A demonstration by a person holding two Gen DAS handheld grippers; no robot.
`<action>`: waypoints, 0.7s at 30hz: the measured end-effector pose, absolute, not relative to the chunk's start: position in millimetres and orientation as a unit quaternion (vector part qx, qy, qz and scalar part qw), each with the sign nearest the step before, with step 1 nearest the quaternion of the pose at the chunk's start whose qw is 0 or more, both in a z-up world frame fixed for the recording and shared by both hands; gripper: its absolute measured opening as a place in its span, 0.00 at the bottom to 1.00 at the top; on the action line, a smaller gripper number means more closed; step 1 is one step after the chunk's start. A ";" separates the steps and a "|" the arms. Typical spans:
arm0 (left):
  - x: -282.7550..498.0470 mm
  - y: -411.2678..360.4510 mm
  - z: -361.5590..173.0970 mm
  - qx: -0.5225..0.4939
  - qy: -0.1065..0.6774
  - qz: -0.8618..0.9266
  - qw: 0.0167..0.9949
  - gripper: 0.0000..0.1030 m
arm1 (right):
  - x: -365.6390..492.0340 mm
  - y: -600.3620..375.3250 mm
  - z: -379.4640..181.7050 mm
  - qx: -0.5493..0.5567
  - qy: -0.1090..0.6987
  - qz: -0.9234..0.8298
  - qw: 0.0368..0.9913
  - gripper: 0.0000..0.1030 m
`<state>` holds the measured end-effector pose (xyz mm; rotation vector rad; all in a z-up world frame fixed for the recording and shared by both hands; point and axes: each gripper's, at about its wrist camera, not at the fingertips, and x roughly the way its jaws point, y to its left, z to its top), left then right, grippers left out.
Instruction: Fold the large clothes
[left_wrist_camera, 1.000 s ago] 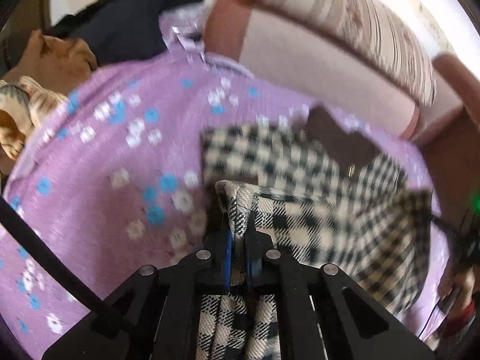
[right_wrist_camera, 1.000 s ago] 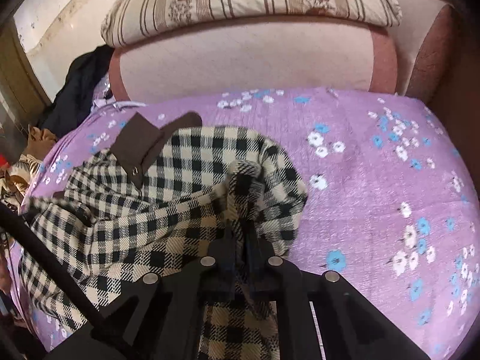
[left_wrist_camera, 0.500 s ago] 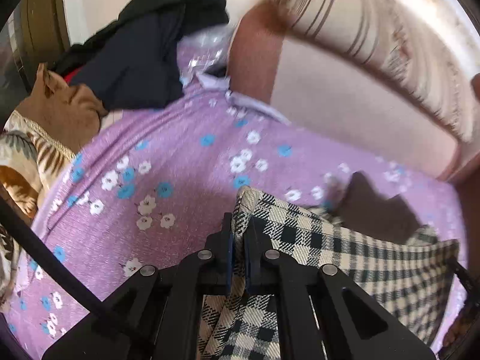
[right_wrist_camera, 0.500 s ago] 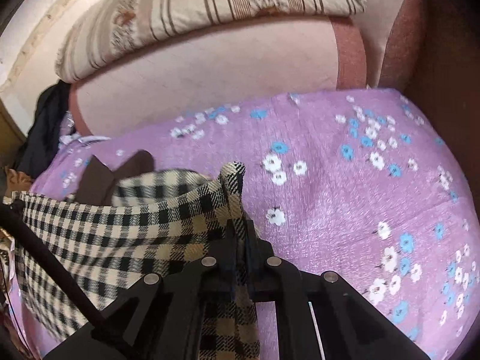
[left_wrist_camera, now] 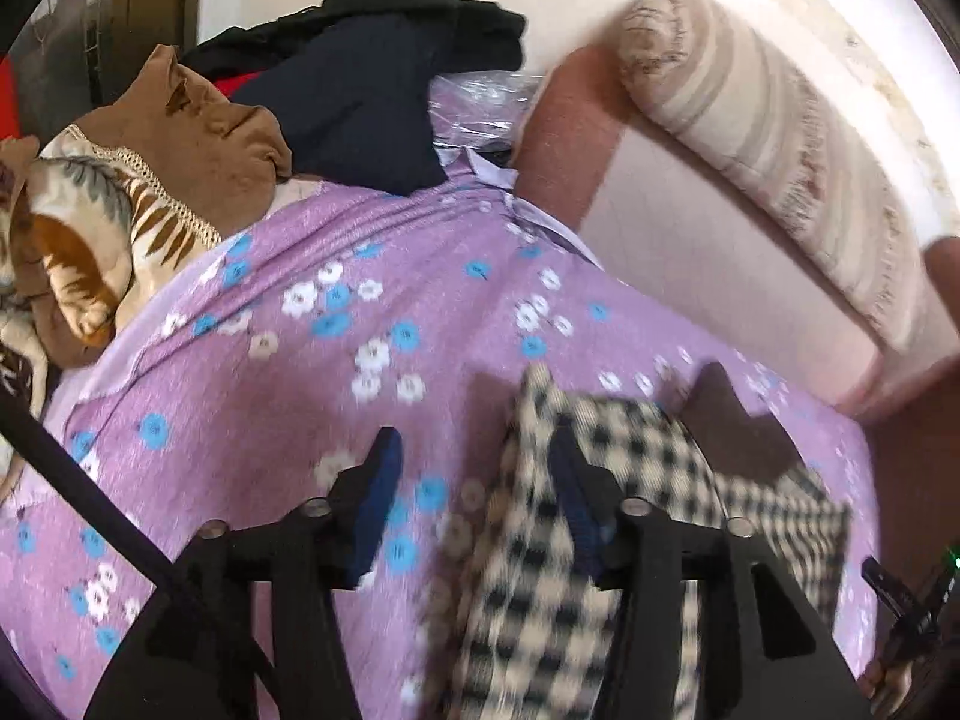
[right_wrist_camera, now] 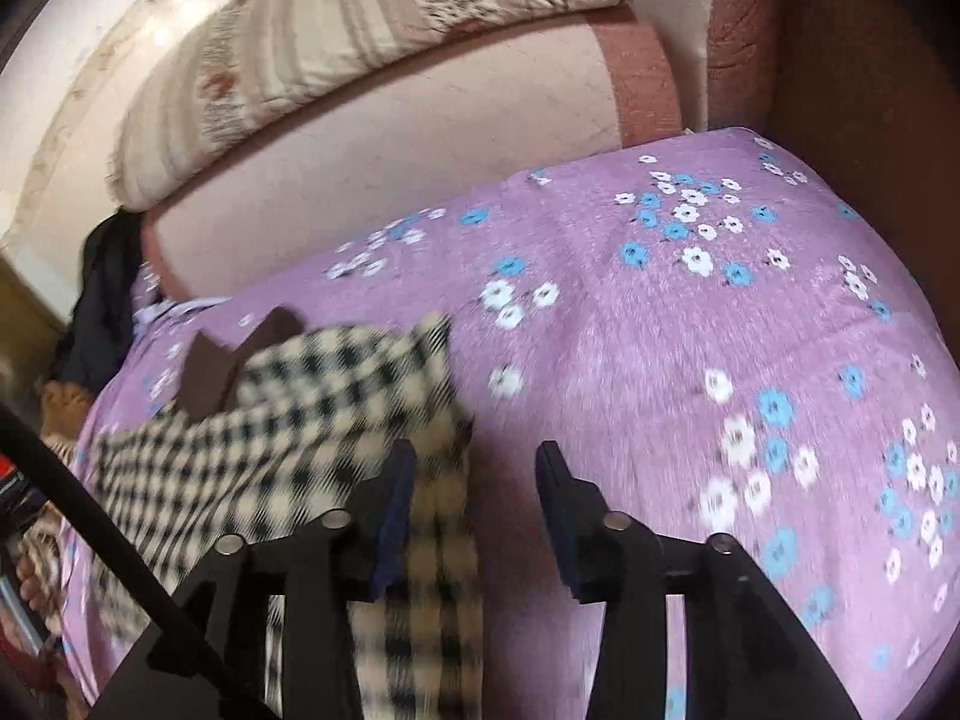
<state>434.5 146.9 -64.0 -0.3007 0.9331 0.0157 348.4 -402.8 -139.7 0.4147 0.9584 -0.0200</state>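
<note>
Lying spread on the purple bedsheet printed with blue and white flowers [left_wrist_camera: 252, 408], just in front of the pink upholstered headboard [right_wrist_camera: 372, 180]: the black-and-cream checked garment with a dark brown collar [left_wrist_camera: 630, 450]. Showing no container anywhere, only the sheet bearing the garment. Standing roughly half open after just parting, the left gripper [left_wrist_camera: 474, 456], pressing on nothing; brushing or just overlapping its right-hand blue pad, one corner of the checked cloth, with the left-hand pad bare over the sheet. Standing likewise parted after just opening, the right gripper [right_wrist_camera: 474, 456], gripping nothing; drooping past its left-hand pad, the garment's other corner [right_wrist_camera: 432, 408], with bare purple sheet filling the rest of the gap. Blurring in both views, so impossible to say whether the cloth is actually touching either pad. Appearing only in the left wrist view, beyond the garment and away from the headboard: a heap of black and navy clothing [left_wrist_camera: 372, 72], a crumpled tan-brown cloth [left_wrist_camera: 204, 126], a cream cushion patterned with brown and grey leaves [left_wrist_camera: 102, 240], and a crinkled clear plastic wrap [left_wrist_camera: 480, 102]. Showing in both views, the beige striped pillow [right_wrist_camera: 372, 18] sitting on top of the headboard. Showing more fully in the right wrist view: the wide flowered stretch of sheet to the garment's right, plus a reddish-brown upholstered side panel [right_wrist_camera: 744, 42] beside the headboard.
</note>
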 end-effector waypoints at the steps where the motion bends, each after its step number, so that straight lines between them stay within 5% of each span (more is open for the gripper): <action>1: 422.7 146.3 -66.4 -0.139 0.448 -0.001 0.883 0.59 | 336.9 -399.5 -139.7 0.194 0.458 0.001 0.867 0.52; 10: 342.8 114.4 -139.5 -0.053 0.506 -0.099 0.855 0.61 | 259.8 -359.4 -188.1 0.188 0.502 0.069 0.841 0.53; 12: 340.4 104.5 -153.7 0.006 0.534 -0.079 0.842 0.16 | 254.4 -352.6 -196.6 0.178 0.515 0.073 0.835 0.15; 13: 340.6 107.9 -154.7 0.014 0.538 -0.059 0.841 0.16 | 253.9 -355.0 -199.3 0.158 0.522 0.041 0.837 0.14; 18: 321.5 138.6 -118.3 -0.021 0.497 0.023 0.867 0.17 | 230.7 -377.0 -184.1 0.162 0.499 -0.041 0.850 0.25; 21: 288.4 139.1 -94.7 -0.013 0.458 0.061 0.887 0.43 | 204.5 -361.9 -165.2 0.147 0.479 -0.046 0.864 0.26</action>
